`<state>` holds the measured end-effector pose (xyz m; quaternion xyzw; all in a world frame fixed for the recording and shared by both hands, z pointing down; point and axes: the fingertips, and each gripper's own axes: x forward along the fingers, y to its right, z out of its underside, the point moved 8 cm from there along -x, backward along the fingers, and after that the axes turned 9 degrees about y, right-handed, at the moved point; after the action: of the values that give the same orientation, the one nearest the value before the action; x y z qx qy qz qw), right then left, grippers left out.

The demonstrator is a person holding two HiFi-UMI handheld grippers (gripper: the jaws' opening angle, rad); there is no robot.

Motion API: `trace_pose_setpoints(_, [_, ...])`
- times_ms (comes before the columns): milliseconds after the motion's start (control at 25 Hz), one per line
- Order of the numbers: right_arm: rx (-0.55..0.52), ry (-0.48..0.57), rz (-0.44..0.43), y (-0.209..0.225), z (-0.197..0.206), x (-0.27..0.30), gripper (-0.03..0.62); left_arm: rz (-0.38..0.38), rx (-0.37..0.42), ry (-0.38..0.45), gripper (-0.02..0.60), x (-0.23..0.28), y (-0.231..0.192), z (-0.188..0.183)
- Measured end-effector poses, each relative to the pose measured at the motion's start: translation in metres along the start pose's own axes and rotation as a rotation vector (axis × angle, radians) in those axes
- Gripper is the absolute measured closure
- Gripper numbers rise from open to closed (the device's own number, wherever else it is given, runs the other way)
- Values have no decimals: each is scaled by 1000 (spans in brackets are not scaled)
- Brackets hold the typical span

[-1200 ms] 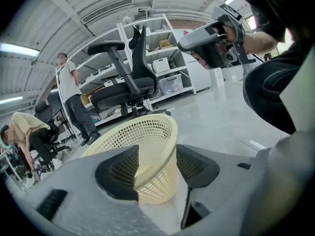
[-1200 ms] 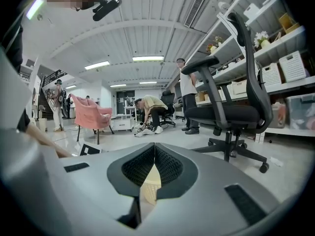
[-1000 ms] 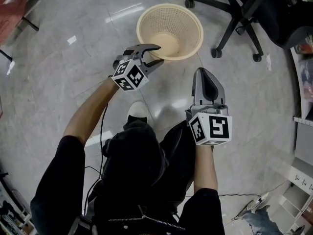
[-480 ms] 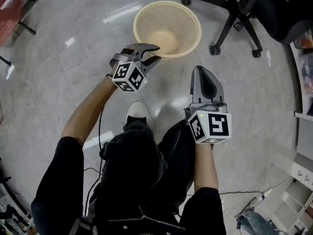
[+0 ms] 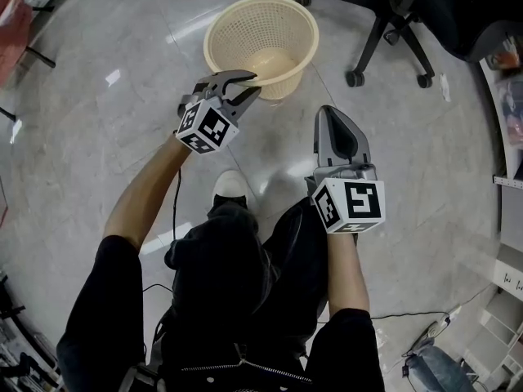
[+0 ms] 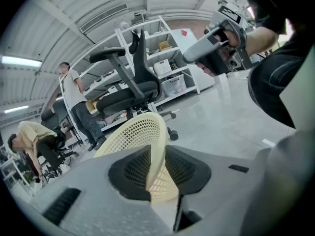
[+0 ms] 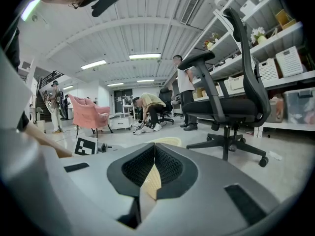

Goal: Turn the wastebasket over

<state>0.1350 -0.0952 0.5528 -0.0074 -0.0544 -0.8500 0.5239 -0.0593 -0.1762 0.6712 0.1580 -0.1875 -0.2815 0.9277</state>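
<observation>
**Left gripper on the near rim, basket mouth up**

Nearest to the person, the right gripper (image 5: 331, 114) hangs on the near right side of the basket (image 5: 245, 23), apart from it. Its jaws are pressed together with nothing between them. It points toward the basket but takes no part in the grip.

The left gripper (image 5: 249, 84) is at the near rim of the basket. Its jaws have just been closing. In the left gripper view the mesh wall (image 6: 147, 132) stands between the two pads, and both pads appear to lie against it, so the grip is narrow and on the rim only.

The basket stands on the floor (image 5: 98, 137) with its mouth up, so the turning is not yet done. Beyond the basket, to its right, a chair (image 5: 392, 15) stands near with its wheeled legs spread.

Risks, as I judge them:
- The wall is thin and springy. If it bends in a one-sided pinch, the rim may slip out during the tip.
- The floor looks glossy, so the basket may slide away instead of rolling over.
- A wide swing to the right could knock the basket against the chair legs.
</observation>
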Motion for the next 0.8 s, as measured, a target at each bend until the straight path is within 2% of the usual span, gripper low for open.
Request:
trace_pose_setpoints(440, [-9,-34,-20,1,10,9,583,-39,-181,106,510,-13,-1,-16])
trace_pose_setpoints(600, [-4,-70,-36,10,21,14,583,-52,-284,148,519,-24,4,-12])
trace_pose_setpoints(800, [-27,-126,-44,29,39,23,583,-97,-372,160,525,-38,7,-2])
